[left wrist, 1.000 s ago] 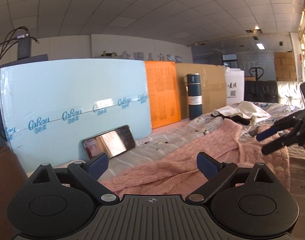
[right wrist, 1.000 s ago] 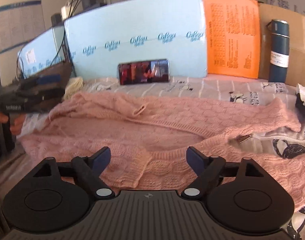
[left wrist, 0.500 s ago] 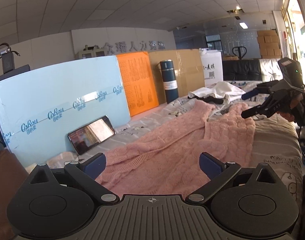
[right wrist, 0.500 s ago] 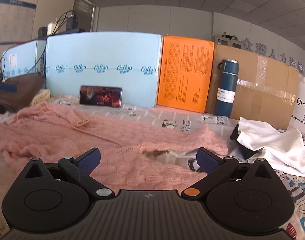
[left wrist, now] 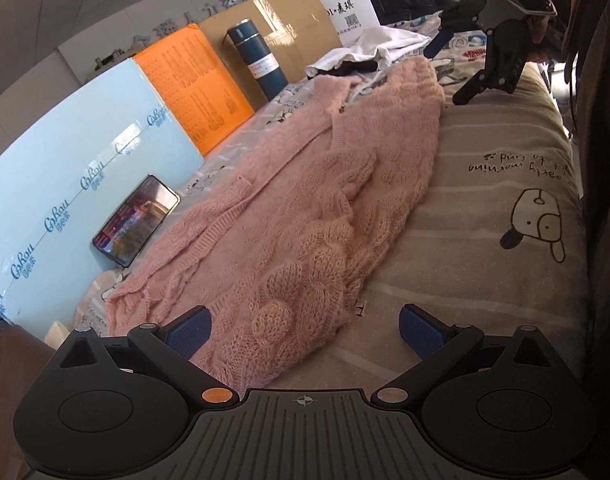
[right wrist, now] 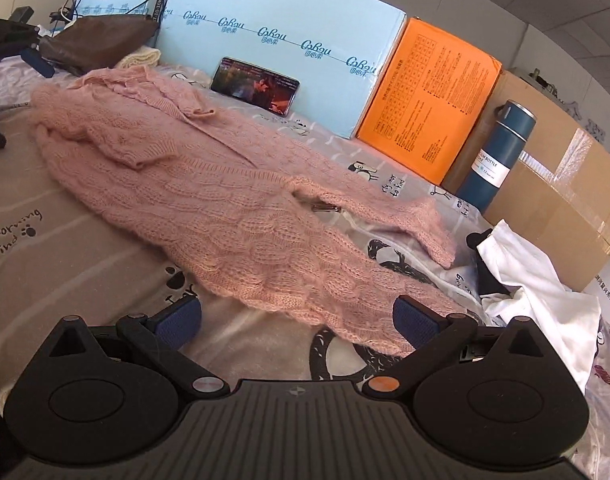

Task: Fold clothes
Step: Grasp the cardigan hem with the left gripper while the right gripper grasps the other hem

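Note:
A pink knitted cardigan [left wrist: 313, 184] lies spread along the printed bedsheet [left wrist: 497, 184]; it also shows in the right wrist view [right wrist: 225, 200]. My left gripper [left wrist: 303, 326] is open and empty, with the cardigan's near end between its fingers. My right gripper [right wrist: 295, 318] is open and empty, just above the cardigan's near edge. The right gripper shows far off in the left wrist view [left wrist: 465, 52]. The left gripper shows at the far left of the right wrist view [right wrist: 29, 54].
A phone [right wrist: 255, 86] leans on a light blue box [right wrist: 281, 36]. An orange box [right wrist: 429, 100], a blue bottle [right wrist: 499, 156] and a cardboard box [right wrist: 553, 208] stand behind. White and black clothes [right wrist: 529, 280] lie by the cardigan's right end. A brown bag [right wrist: 97, 38] sits at the left.
Both grippers have tilted down toward the bed and moved apart to opposite ends of the cardigan. The cardigan now lies stretched lengthwise between them. Both stay open.

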